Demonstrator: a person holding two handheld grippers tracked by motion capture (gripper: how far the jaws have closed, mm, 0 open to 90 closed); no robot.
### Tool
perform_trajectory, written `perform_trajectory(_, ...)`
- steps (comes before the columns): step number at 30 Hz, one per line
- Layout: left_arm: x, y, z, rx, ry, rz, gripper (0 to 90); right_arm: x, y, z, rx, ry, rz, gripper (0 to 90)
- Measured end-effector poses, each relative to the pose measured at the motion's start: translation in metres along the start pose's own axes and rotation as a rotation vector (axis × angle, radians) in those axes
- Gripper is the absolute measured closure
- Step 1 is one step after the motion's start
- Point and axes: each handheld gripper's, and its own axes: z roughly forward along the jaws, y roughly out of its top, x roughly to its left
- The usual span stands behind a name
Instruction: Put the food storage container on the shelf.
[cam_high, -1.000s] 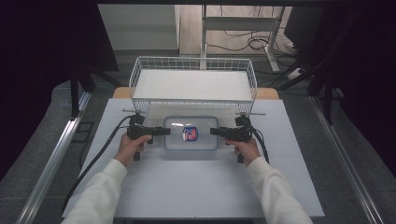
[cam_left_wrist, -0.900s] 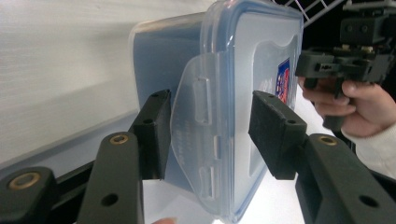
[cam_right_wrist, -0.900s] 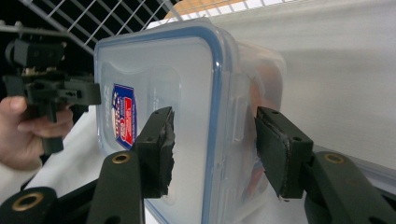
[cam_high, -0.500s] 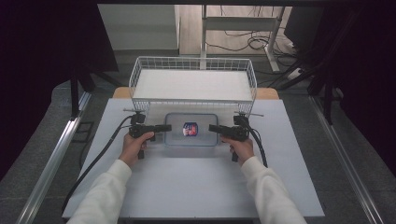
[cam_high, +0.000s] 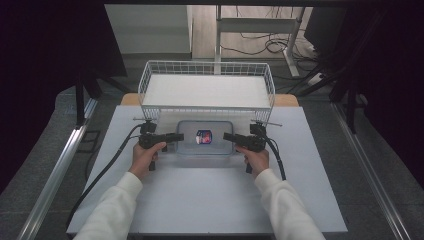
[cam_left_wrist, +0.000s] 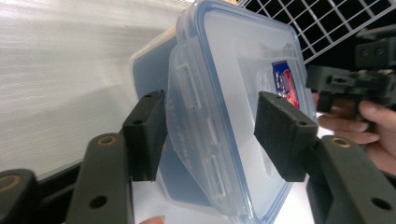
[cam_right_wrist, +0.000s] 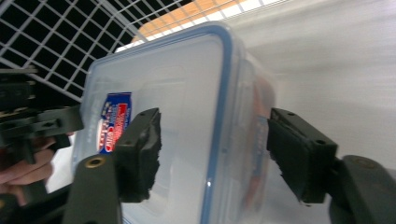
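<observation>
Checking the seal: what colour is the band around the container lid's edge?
Blue, running round the clear lid of the container; clearest in the right gripper view.

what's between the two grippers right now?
The clear lidded container with a blue-red label, seen in the high view: left gripper at one short end, right gripper at the other, jaws open around its edges.

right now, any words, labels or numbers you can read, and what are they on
Sticker on the box lid: blue and red with white print, too blurred to read in either gripper view and too small in the high view.
No other text or numbers can be made out.
</observation>
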Motion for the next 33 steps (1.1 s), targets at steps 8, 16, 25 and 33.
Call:
perform_trajectory(8,-0.028,-0.018,-0.033,0.006,0.065,0.150,33.8,0.025,-0.016,-0.044,-0.029,-0.091,-0.247,28.8)
perform_trajectory(16,-0.059,-0.049,-0.055,0.045,0.050,0.222,30.9,0.047,-0.043,-0.072,-0.004,-0.105,-0.460,45.8)
perform_trajectory(25,-0.089,-0.087,-0.073,0.125,0.100,0.311,29.3,0.066,-0.073,-0.039,0.152,-0.058,-0.631,83.7)
perform_trajectory(33,-0.098,-0.110,-0.075,0.177,0.132,0.350,29.1,0.080,-0.075,-0.001,0.206,-0.069,-0.675,88.9)
